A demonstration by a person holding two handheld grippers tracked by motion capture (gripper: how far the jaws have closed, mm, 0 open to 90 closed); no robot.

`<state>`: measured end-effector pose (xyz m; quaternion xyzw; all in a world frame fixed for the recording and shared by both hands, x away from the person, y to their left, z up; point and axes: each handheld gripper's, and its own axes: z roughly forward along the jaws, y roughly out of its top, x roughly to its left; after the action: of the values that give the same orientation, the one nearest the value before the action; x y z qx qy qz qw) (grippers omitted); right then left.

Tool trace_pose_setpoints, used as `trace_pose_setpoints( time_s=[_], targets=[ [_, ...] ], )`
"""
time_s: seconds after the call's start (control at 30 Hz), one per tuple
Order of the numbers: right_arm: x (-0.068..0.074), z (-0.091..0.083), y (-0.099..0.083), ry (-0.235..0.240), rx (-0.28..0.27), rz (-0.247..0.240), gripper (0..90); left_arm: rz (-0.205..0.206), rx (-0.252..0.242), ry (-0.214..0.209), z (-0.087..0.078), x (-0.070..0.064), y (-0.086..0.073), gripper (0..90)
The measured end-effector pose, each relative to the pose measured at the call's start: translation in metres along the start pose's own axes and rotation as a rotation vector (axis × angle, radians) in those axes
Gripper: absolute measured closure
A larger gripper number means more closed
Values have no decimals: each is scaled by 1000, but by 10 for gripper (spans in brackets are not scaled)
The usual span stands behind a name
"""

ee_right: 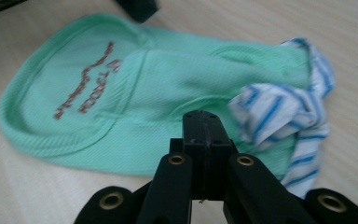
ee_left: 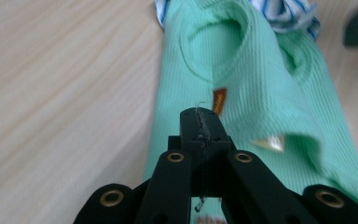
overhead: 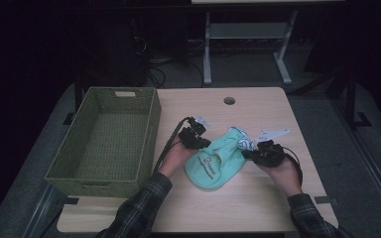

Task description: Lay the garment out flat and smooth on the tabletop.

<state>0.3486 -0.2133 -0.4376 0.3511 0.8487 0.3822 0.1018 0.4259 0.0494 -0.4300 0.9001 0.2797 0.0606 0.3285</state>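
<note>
Right gripper view: green garment (ee_right: 168, 79) w/ unreadable brown lettering (ee_right: 88, 79); both claws pressed together, nothing pinched.

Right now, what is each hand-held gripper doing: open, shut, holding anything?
Left hand-held gripper: jaws shut; whether it pinches the mint-green ribbed knit garment cannot be told.
Right hand-held gripper: jaws shut, same doubt.

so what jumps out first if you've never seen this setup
A mint green garment with a striped blue and white part lies mid-table between the left gripper and the right gripper, both with jaws closed at its edges. A big woven basket sits at the table's left.
</note>
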Motion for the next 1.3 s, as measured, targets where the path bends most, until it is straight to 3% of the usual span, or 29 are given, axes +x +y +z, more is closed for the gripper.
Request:
trace_pose_setpoints(
  time_s=[0.33,0.43,0.6,0.77,0.9,1.07,1.2,1.3],
  targets=[
    [29,11,-11,48,29,-19,899,-10,0,9,26,6,1,896],
    [35,16,-12,55,36,-16,899,-6,20,12,33,8,-2,896],
    [40,25,-11,66,58,-21,899,-21,8,6,35,9,-4,897],
    [40,32,-14,52,91,-37,899,-39,18,-2,34,9,-4,898],
    [37,30,-16,46,94,-38,899,-32,50,22,30,6,-6,897],
    [29,23,-19,24,106,-40,899,-53,61,22,21,0,-15,898],
    [23,18,-21,5,119,-40,899,-42,74,12,13,-9,-25,898],
    [19,17,-23,-2,115,-40,899,-10,109,6,6,-15,-30,898]
  ],
)
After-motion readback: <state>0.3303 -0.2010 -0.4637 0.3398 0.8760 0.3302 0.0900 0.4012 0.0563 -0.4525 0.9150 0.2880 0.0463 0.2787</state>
